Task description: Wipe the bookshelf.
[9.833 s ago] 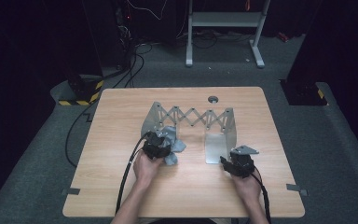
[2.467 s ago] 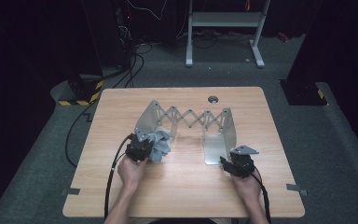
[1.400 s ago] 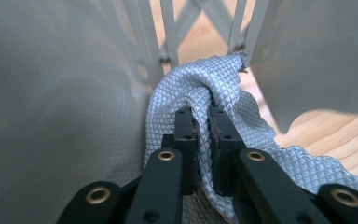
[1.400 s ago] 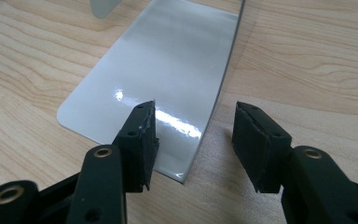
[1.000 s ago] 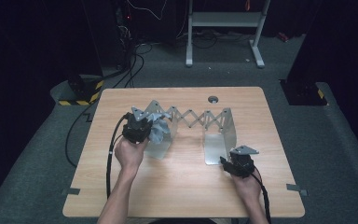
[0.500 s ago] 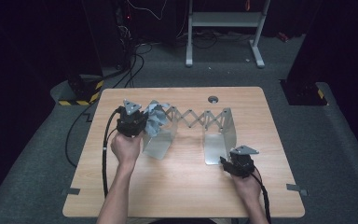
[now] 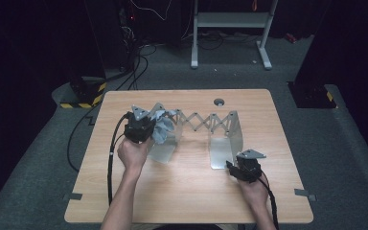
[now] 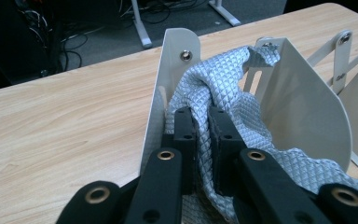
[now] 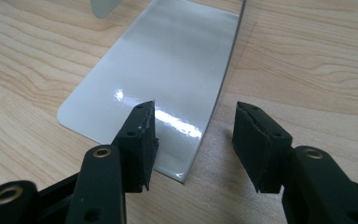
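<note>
A grey quilted cloth [image 7: 163,128] hangs over the left end of a white metal scissor rack [image 7: 206,122] at the middle of the table. My left gripper [image 7: 149,128] is shut on a fold of this cloth [image 8: 223,88], and the left gripper [image 8: 202,114] holds it between the rack's two upright left end panels [image 8: 172,60]. My right gripper [image 7: 231,166] stands open just in front of the rack's right base plate [image 7: 219,154]. Its jaws straddle the near corner of that glossy plate [image 9: 168,60], with nothing held in the right gripper [image 9: 193,140].
The wooden table [image 7: 187,191] has a cable hole [image 7: 219,101] near its far edge. Cables trail from both grippers off the near side. On the dark floor behind the table stand a white frame [image 7: 230,21] and loose cables [image 7: 139,52].
My left gripper has carried the cloth up from the table in front of the rack, back and leftward onto the rack's left end. The right gripper has stayed put.
</note>
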### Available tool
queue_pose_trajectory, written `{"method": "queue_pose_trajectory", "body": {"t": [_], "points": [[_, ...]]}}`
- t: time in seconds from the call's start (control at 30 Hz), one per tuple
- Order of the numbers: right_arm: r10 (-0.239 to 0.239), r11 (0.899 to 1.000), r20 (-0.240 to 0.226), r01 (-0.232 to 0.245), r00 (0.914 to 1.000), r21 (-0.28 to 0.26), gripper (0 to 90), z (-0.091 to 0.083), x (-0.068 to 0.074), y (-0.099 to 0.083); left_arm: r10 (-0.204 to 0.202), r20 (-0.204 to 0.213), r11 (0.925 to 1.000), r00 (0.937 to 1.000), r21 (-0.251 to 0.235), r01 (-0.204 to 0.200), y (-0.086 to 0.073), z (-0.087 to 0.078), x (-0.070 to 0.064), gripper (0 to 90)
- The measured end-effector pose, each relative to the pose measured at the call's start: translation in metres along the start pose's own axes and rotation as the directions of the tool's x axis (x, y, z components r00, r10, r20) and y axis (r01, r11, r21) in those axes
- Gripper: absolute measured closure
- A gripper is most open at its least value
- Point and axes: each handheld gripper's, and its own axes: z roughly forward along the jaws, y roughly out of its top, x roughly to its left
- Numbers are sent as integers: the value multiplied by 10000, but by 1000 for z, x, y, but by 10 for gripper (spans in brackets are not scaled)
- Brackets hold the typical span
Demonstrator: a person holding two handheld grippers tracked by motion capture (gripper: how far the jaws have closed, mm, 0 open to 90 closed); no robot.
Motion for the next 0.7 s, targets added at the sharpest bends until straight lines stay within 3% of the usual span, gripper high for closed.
{"method": "queue_pose_trajectory", "body": {"t": [0.7], "points": [[-2, 10000, 0, 2, 10000, 2, 497, 0, 0, 0, 282, -75, 9964, 9996, 805, -275, -26, 19, -1, 831]]}}
